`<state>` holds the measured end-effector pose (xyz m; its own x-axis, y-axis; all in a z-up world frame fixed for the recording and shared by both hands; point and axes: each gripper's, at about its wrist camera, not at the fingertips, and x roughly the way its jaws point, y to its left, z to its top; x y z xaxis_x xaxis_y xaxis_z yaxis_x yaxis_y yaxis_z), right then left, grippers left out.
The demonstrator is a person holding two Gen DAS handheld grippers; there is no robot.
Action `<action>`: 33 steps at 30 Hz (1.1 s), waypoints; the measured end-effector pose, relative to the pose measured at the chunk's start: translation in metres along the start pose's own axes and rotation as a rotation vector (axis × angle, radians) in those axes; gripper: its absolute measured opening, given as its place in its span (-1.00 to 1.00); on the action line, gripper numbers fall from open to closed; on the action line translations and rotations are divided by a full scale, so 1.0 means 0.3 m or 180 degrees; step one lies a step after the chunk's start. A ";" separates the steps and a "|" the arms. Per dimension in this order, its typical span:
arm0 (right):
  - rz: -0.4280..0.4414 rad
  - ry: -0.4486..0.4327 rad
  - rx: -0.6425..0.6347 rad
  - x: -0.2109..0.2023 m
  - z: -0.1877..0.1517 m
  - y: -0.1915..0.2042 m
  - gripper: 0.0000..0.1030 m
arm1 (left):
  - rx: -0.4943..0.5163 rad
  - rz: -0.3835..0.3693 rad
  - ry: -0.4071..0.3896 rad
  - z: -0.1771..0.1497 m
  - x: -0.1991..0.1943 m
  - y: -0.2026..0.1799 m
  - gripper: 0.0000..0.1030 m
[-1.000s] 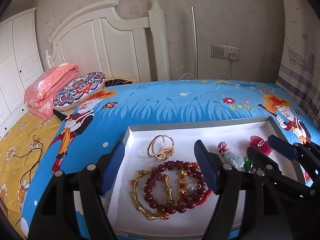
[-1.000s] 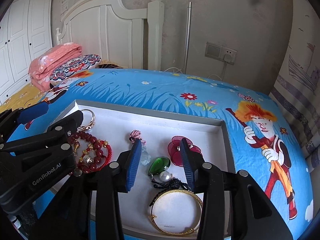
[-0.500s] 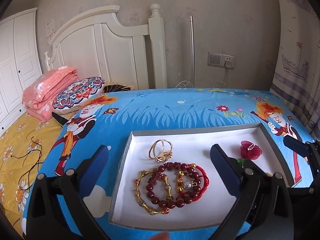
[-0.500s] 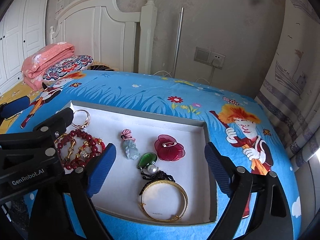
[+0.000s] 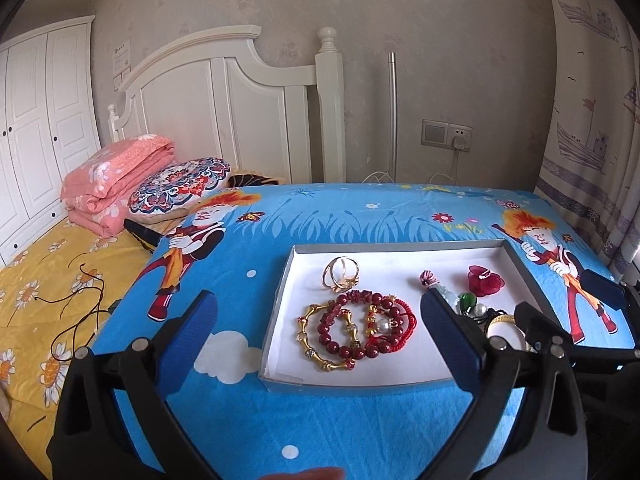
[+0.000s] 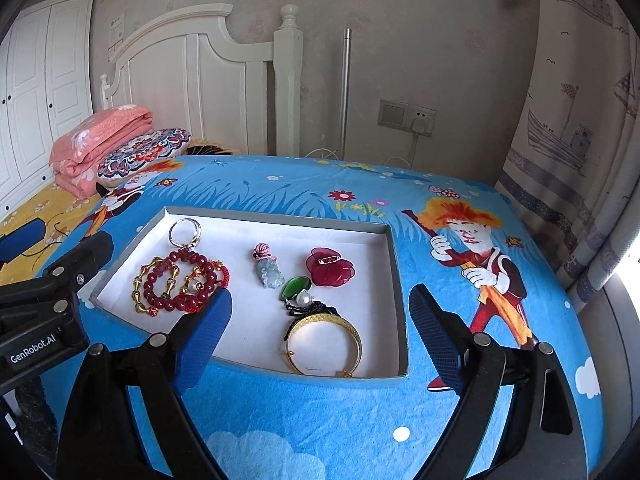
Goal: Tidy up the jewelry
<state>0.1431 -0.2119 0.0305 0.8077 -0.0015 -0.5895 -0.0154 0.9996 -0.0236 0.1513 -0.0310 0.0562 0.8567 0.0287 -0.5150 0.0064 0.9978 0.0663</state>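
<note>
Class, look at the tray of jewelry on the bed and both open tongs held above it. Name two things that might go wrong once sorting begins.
1. The red bead bracelets and the gold link bracelet lie overlapped in one heap, so lifting one will probably drag the others along.
2. The green pendant, pearl and black cord rest against the gold bangle; the right tongs may snag the cord and tip pieces out of the shallow tray onto the soft bedsheet.

jewelry (image 6: 182, 284) spread flat in white tray (image 6: 276, 228).

Bright daylight, sharp, fisheye-warped edges
</note>
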 end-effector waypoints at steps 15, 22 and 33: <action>-0.0147 0.0033 0.0116 -0.039 0.024 -0.050 0.63 | 0.0024 -0.0045 -0.0003 0.001 -0.058 -0.021 0.91; -0.0139 0.0039 0.0113 -0.040 0.023 -0.049 0.63 | -0.0049 -0.0068 0.0047 -0.001 -0.047 -0.003 0.91; -0.0134 0.0044 0.0109 -0.038 0.017 -0.040 0.63 | -0.0071 -0.0077 0.0080 -0.010 -0.044 0.001 0.91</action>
<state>0.1370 -0.2237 0.0416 0.7990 -0.0437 -0.5997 0.0387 0.9990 -0.0213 0.1385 -0.0309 0.0606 0.8432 0.0057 -0.5376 0.0153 0.9993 0.0345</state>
